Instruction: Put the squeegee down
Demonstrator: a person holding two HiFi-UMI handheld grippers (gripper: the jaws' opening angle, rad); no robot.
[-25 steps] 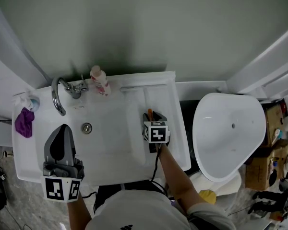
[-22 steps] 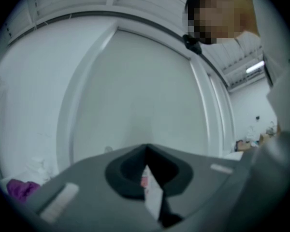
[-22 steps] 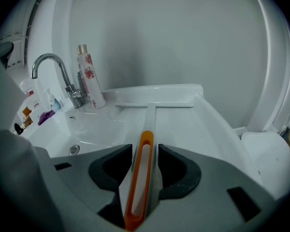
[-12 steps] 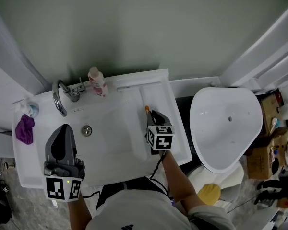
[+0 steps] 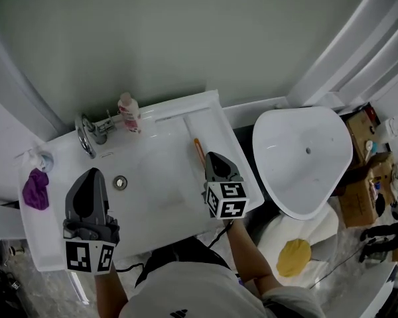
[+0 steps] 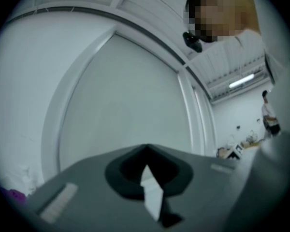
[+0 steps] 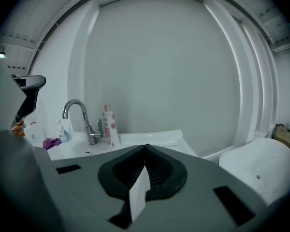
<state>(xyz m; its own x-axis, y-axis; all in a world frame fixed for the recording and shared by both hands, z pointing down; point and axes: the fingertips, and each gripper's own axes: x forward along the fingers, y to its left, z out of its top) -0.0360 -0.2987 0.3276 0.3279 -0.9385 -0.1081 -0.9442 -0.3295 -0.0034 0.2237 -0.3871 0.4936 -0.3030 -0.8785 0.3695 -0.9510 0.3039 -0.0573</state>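
- The squeegee [image 5: 198, 148] lies flat on the right-hand ledge of the sink [image 5: 160, 177]. Only its orange handle can be made out. It sits just ahead of the right gripper [image 5: 215, 158] tips and slightly to their left.
- Right gripper: jaws fully together with nothing between them. It appears clear of the squeegee, with no contact visible.
- Left gripper [image 5: 91, 176]: jaws together and empty. It hangs over the sink's left side, well apart from the squeegee.
- Status: the put-down appears complete, since the squeegee rests on the ledge unsupported by either gripper.
- Remaining: apparently nothing, beyond confirming that the squeegee lies stable on the ledge.
- Beyond the left gripper stand the faucet [image 5: 86, 134] and a bottle [image 5: 127, 112], both untouched.
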